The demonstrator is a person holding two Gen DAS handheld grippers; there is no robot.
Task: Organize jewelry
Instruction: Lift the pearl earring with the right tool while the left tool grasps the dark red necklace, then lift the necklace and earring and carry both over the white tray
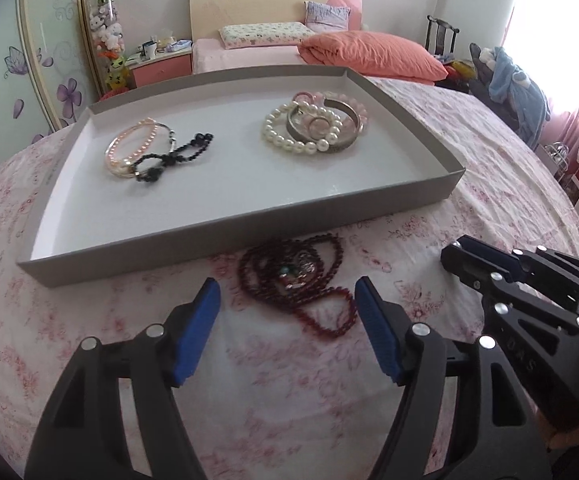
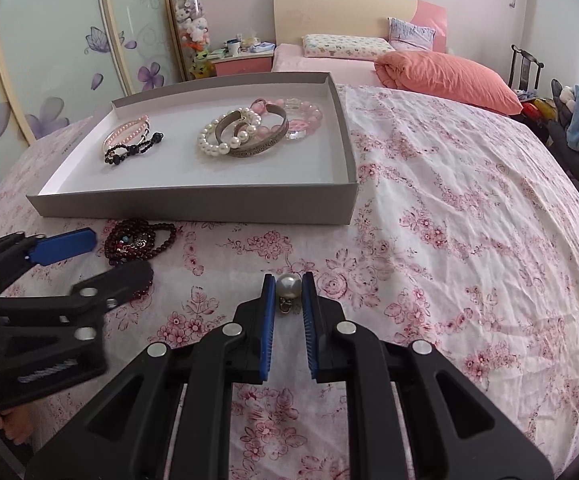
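A grey tray (image 1: 225, 226) (image 2: 193, 210) lies on the floral bedspread. In it lie a pink pearl bracelet with black beads (image 1: 157, 150) (image 2: 129, 140) on the left and a pile of white pearl, silver and pink bracelets (image 1: 315, 124) (image 2: 249, 130) on the right. A dark red bead necklace (image 1: 297, 280) (image 2: 139, 240) lies on the bedspread in front of the tray. My left gripper (image 1: 287, 292) is open, its fingers on either side of the necklace. My right gripper (image 2: 288, 282) is shut on a large pearl earring (image 2: 288, 285) just above the bedspread.
The bed runs back to pillows and an orange quilt (image 1: 373, 54). A nightstand (image 1: 161, 64) and a wardrobe with purple flowers (image 1: 29, 80) stand at the left. A chair with blue clothes (image 1: 513, 84) stands at the right.
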